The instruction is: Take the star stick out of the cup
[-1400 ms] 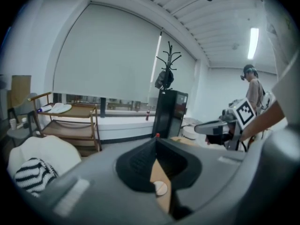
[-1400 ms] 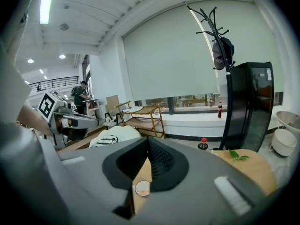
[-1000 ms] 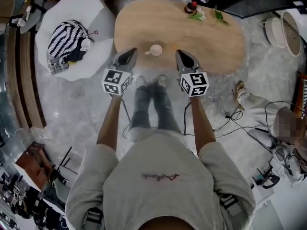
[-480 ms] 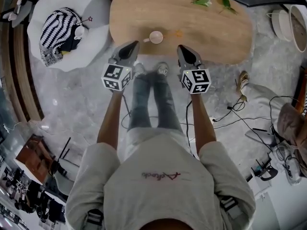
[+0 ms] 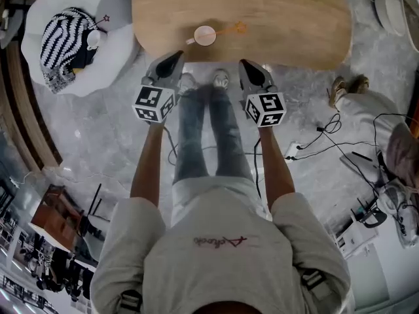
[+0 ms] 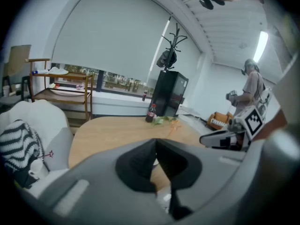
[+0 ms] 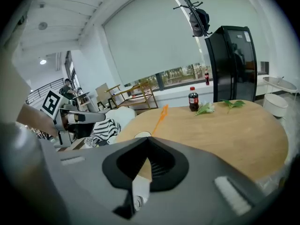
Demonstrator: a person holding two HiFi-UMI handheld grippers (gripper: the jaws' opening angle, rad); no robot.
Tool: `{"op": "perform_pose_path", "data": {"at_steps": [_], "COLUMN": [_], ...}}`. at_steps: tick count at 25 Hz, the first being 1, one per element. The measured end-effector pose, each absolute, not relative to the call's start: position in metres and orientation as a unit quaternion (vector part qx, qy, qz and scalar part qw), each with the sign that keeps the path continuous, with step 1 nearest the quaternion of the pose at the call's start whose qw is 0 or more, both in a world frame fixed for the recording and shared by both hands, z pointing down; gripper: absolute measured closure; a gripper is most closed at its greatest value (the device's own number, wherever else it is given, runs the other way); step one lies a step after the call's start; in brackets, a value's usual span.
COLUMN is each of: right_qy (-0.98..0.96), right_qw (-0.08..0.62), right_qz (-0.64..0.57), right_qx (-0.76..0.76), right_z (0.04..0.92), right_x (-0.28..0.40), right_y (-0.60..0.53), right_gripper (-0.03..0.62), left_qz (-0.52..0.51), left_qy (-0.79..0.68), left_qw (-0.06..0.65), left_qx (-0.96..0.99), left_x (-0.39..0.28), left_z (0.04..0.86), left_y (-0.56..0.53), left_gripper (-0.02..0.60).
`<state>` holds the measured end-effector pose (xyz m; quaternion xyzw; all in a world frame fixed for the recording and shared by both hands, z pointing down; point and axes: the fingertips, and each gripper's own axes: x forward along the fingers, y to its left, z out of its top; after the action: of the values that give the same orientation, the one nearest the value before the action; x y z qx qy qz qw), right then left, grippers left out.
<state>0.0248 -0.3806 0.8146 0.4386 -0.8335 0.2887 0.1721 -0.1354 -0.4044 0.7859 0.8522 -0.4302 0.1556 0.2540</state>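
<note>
A white cup (image 5: 204, 36) stands near the front edge of the oval wooden table (image 5: 288, 31). The orange star stick (image 5: 230, 28) leans out of it to the right. In the right gripper view the stick (image 7: 160, 116) rises slanting above the cup's rim (image 7: 142, 135). My left gripper (image 5: 175, 57) and right gripper (image 5: 245, 65) hover just off the table's front edge, on either side of the cup and short of it. Both are shut and hold nothing. The left gripper's jaws (image 6: 155, 140) meet at their tips, as do the right gripper's (image 7: 147, 138).
A white beanbag chair (image 5: 108, 18) with a striped cushion (image 5: 62, 38) sits left of the table. Cables (image 5: 314, 146) lie on the floor at the right, beside another person's legs (image 5: 360, 106). A cola bottle (image 7: 193, 99) and leaves (image 7: 206, 108) are at the table's far end.
The head view has tilted down, so the table and cup have slid toward the top of the picture. Both grippers stay shut and now sit a little farther back from the cup.
</note>
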Motion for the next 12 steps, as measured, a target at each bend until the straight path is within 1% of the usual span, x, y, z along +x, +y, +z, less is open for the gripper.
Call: {"op": "perform_pose_path", "data": {"at_steps": [12], "right_qy": [-0.834], "right_qw": [0.178], "right_qz": [0.300], "right_qx": [0.427], "right_z": [0.865], "right_x": [0.027], "right_y": [-0.357], "right_gripper": [0.589], "left_qz": [0.161], "left_qy": [-0.423], "left_qw": [0.268], "left_qx": [0.850], "left_x": [-0.124], "left_z": [0.836], "left_y": [-0.397], "left_gripper": [0.578]}}
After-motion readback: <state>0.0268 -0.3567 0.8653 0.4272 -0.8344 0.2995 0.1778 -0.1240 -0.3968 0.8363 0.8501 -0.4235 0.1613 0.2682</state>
